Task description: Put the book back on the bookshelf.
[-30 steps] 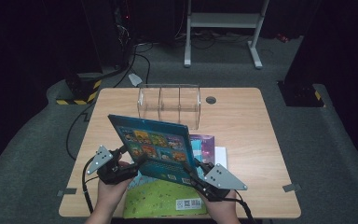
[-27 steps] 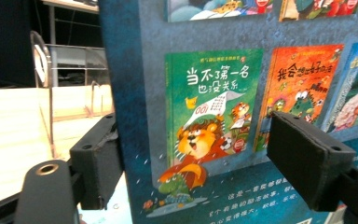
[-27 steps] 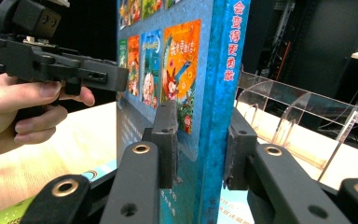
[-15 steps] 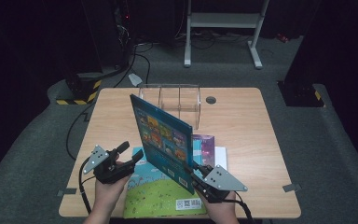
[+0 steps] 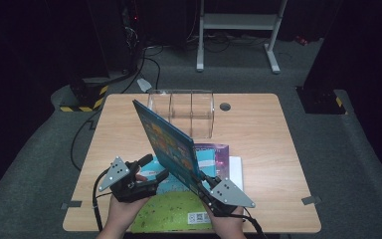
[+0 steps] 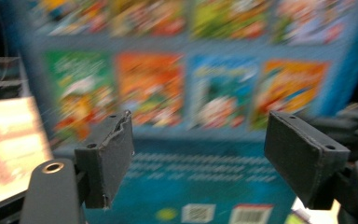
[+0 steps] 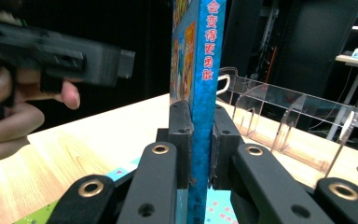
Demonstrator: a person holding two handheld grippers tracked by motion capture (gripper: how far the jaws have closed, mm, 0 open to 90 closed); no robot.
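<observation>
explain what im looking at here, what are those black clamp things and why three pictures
A person sits at a wooden table holding a tool in each hand: a hand-held gripper with two black jaws. One picture looks down from above the table. The other two come from small cameras riding on each tool, looking along its jaws.

The right hand-held gripper is shut on the spine of a blue picture book, holding it upright on edge. The left hand-held gripper is open, holds nothing and faces the book's cover; its jaws have just been opening a little.

On the table lie more books: a green one near the hands and a purple one beside it. Farther back stands a clear plastic rack with dividers.
</observation>
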